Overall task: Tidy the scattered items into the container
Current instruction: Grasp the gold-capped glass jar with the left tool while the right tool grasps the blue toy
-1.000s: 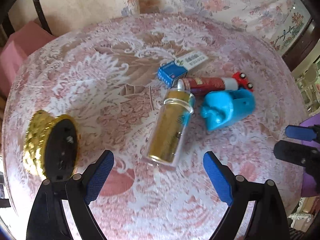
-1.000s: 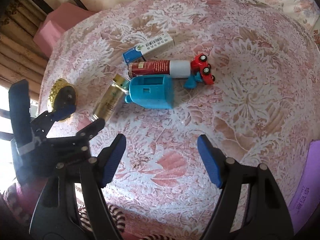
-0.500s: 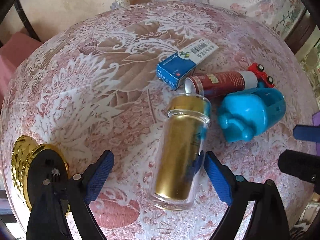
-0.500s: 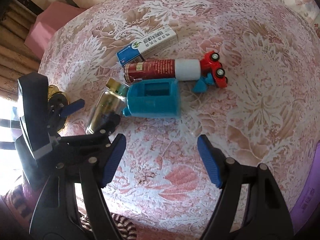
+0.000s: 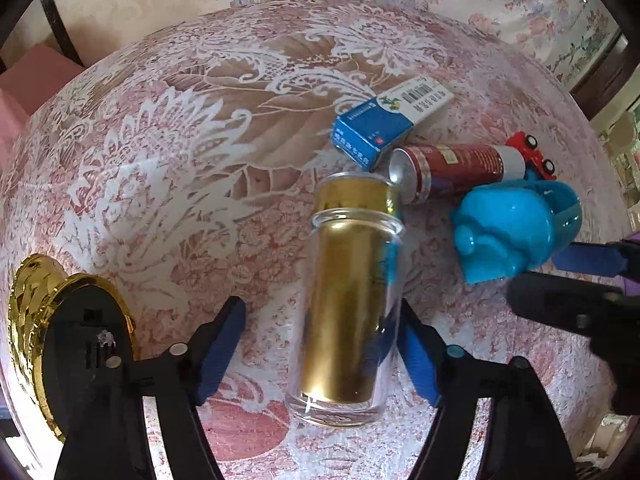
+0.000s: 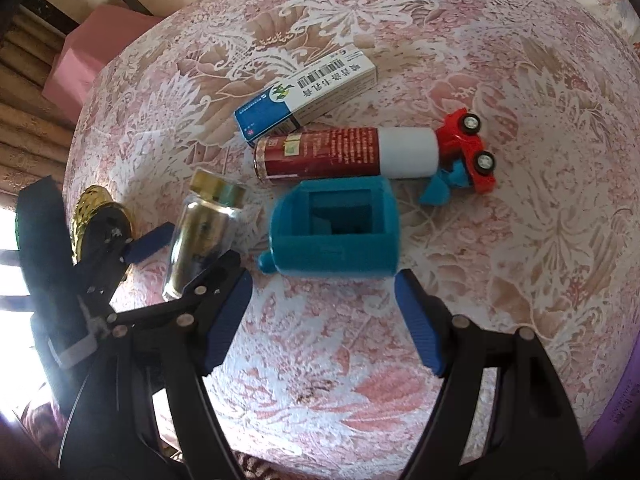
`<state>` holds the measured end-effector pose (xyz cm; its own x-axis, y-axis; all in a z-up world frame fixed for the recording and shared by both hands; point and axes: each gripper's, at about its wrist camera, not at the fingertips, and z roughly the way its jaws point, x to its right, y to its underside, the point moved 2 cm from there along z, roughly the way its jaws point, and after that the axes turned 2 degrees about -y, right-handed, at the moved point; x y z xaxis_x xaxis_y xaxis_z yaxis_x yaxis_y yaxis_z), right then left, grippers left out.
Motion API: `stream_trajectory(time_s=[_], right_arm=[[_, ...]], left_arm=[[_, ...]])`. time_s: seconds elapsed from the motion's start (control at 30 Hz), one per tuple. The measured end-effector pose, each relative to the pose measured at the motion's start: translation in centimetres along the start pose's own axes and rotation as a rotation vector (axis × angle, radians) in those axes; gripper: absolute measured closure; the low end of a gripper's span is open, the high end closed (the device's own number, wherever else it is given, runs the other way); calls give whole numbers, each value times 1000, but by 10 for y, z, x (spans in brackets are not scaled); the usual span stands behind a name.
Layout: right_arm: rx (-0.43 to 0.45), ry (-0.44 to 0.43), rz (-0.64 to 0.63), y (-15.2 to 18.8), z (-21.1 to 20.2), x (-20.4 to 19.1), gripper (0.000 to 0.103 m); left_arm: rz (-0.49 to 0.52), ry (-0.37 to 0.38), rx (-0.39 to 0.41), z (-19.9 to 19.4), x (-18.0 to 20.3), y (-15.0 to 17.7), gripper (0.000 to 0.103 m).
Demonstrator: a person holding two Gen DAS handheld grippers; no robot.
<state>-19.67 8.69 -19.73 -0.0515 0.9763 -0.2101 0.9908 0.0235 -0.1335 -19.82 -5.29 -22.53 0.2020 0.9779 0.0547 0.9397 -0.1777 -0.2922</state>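
Observation:
A gold bottle in a clear glass sleeve (image 5: 348, 312) lies on the lace tablecloth. My left gripper (image 5: 320, 352) straddles its lower half with jaws closing. The right pad (image 5: 416, 360) is at the glass; the left pad (image 5: 220, 344) stands apart from it. In the right wrist view the bottle (image 6: 200, 236) lies left of a blue plastic piece with a square hollow (image 6: 336, 228). My right gripper (image 6: 322, 320) is open just in front of that piece, nothing between its fingers. Behind lie a blue-and-white box (image 6: 308, 92), a red can with a white cap (image 6: 344, 152) and a red toy car (image 6: 468, 148).
A gold ornament with a black underside (image 5: 60, 328) rests at the table's left edge. A purple object (image 6: 624, 380) shows at the right edge. A pink block (image 6: 92, 52) stands beyond the round table (image 5: 160, 160). The two grippers work close side by side.
My left gripper came down over the gold bottle and its jaws narrowed around it. My right gripper moved nearer to the blue plastic piece, jaws unchanged.

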Motion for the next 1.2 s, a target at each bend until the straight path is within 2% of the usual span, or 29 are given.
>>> stream_trajectory(time_s=[0.23, 0.37, 0.57, 0.7, 0.83, 1.13, 1.2], right_arm=[[-17, 30, 54, -7, 10, 3, 27], [-17, 62, 9, -1, 16, -1, 27], [67, 110, -54, 5, 20, -4, 27], [123, 137, -105, 11, 24, -5, 27], [180, 140, -54, 12, 21, 5, 27], [221, 138, -81, 2, 22, 0, 27], [234, 133, -100, 1, 19, -3, 37]], left_arm=[[1, 2, -6, 1, -2, -2, 37], [-7, 3, -8, 2, -4, -6, 41], [-38, 5, -3, 2, -12, -9, 57], [-38, 0, -4, 2, -13, -10, 57], [-38, -7, -1, 3, -12, -9, 57], [6, -55, 4, 5, -2, -10, 57], [7, -57, 5, 6, -1, -10, 57]])
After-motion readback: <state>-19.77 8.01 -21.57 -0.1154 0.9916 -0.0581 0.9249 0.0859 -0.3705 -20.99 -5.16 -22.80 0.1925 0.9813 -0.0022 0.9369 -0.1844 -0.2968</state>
